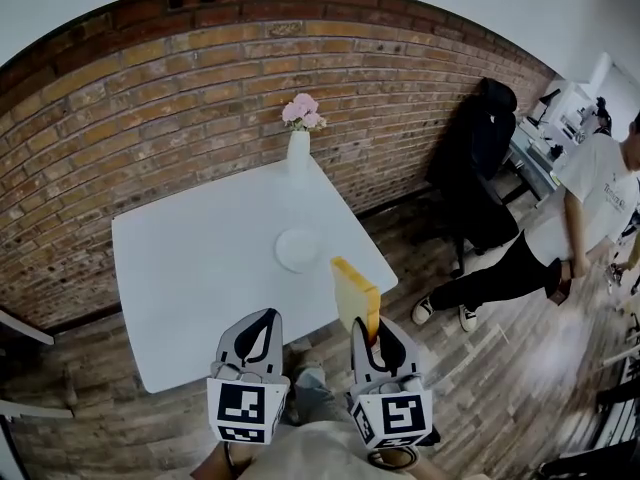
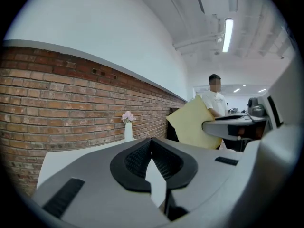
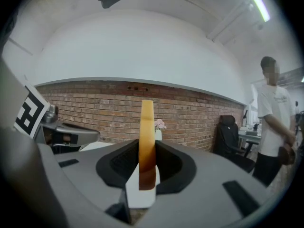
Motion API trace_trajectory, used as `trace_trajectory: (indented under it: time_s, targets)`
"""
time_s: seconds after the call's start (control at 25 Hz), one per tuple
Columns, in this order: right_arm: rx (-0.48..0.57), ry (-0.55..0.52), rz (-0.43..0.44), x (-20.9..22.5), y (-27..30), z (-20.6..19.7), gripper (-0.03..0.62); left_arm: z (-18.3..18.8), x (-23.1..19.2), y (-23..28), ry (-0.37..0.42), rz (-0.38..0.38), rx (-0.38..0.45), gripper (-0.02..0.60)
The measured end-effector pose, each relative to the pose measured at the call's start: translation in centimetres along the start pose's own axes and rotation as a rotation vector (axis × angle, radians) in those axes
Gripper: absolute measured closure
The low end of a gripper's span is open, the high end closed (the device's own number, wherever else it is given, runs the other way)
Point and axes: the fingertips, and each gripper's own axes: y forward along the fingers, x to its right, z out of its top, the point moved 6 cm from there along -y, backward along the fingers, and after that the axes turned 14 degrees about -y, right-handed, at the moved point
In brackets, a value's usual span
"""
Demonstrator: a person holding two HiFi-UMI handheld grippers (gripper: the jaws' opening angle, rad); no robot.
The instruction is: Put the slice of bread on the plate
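A yellow, brown-crusted slice of bread (image 1: pixel 354 290) stands on edge, with my right gripper (image 1: pixel 375 326) shut on its lower end. It hangs over the near right corner of the white table (image 1: pixel 190 268). In the right gripper view the slice (image 3: pixel 147 122) rises upright between the dark pads (image 3: pixel 168 163). A small white plate (image 1: pixel 298 249) lies on the table just beyond the bread. My left gripper (image 1: pixel 267 316) is beside it over the table's near edge, its tips (image 2: pixel 152 142) together with nothing between them. The left gripper view shows the slice (image 2: pixel 192 125) flat-on to the right.
A white vase with pink flowers (image 1: pixel 299 148) stands at the table's far corner by the brick wall. A black office chair draped with a jacket (image 1: pixel 478 158) and a standing person (image 1: pixel 585 208) are to the right on the wooden floor.
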Motion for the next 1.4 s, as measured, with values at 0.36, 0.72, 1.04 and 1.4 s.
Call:
trace_trajectory:
  time_s: [0.36,0.72,1.04,1.4]
  targets:
    - [-0.001,0.005,0.074,0.8,6.8,-1.5,0.497,0.4,-1.9,4.8,0.004,0.035,-0.011,0.571]
    - [-0.036,0.008,0.164,2.2,14.0,-2.9,0.499,0.8,-3.7,10.8,-0.02,0.078,-0.042,0.571]
    - [-0.083,0.019,0.225,2.7,18.5,-4.9,0.499,0.9,-5.0,14.7,-0.027,0.107,-0.075,0.571]
    - [-0.123,0.033,0.279,2.1,22.3,-7.0,0.5,0.8,-6.3,17.0,-0.03,0.135,-0.107,0.572]
